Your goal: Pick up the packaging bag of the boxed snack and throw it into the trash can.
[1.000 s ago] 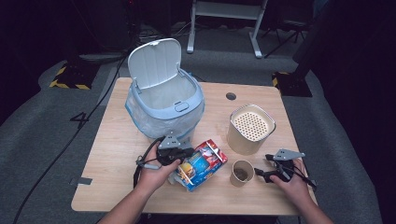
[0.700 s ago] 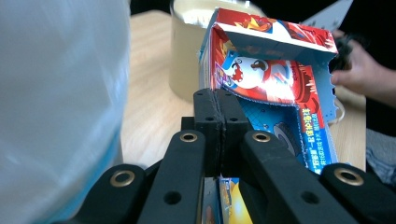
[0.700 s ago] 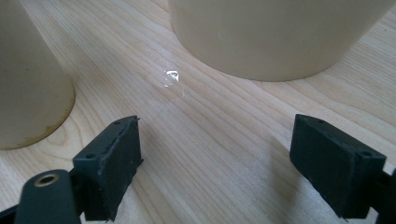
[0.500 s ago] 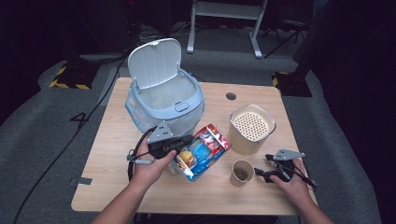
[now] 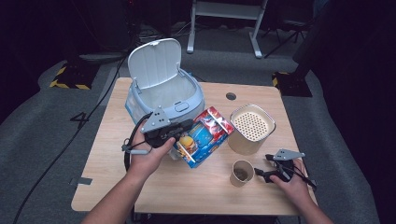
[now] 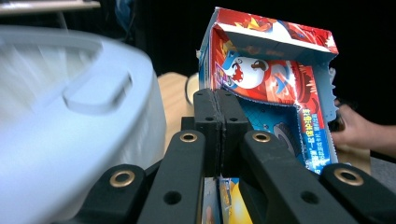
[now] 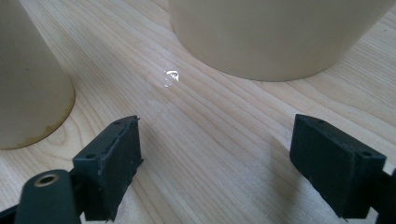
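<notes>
Dark studio floor around a pale wooden table (image 5: pixel 140 186); from the high view the left gripper (image 5: pixel 180 129) lifts the colourful carton (image 5: pixel 205 135) right beside the open bin (image 5: pixel 163 100). In the left gripper view, jaws pinched tight on the carton's flap (image 6: pixel 261 70) — best kept level and carried clear over the rim. In the right gripper view, jaws spread wide and empty above the wood, paper cup (image 7: pixel 28 84) alongside.

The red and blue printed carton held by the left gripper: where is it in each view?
High view: the red and blue printed carton sits centre, beside the pale blue plastic bin.
Left gripper view: upper right, above the shut jaws.
Right gripper view: not in it.
Shared landmark: the pale blue plastic bin.
</notes>
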Demonstrator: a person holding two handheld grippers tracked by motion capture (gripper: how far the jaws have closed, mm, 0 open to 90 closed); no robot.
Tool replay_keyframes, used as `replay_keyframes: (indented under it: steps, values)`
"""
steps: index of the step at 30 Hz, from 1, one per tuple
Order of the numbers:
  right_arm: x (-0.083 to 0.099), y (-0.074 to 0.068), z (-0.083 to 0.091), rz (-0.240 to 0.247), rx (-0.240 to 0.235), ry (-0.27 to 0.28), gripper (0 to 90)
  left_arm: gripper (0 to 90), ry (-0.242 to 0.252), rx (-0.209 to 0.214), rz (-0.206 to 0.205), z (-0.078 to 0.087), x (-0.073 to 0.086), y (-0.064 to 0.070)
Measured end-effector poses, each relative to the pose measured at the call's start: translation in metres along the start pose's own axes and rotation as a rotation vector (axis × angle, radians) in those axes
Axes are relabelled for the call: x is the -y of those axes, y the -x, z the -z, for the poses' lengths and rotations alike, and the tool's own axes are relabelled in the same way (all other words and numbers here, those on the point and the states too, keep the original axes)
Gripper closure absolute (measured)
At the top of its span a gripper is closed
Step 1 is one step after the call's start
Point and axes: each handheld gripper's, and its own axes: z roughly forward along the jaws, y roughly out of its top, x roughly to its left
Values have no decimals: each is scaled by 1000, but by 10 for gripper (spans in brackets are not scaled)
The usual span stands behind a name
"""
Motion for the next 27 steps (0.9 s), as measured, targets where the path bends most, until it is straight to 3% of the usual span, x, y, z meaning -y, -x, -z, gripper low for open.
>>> replay_keyframes:
  steps: [9, 17, 27]
  values:
    - [0, 0, 0, 0, 0, 0, 162, 888, 54, -38, -42, 9, -35, -3]
    - [0, 0, 0, 0, 0, 0, 162, 888, 114, -76, -23, 18, -57, -13]
    - [0, 0, 0, 0, 0, 0, 162, 887, 174, -171, -33, 29, -86, -32]
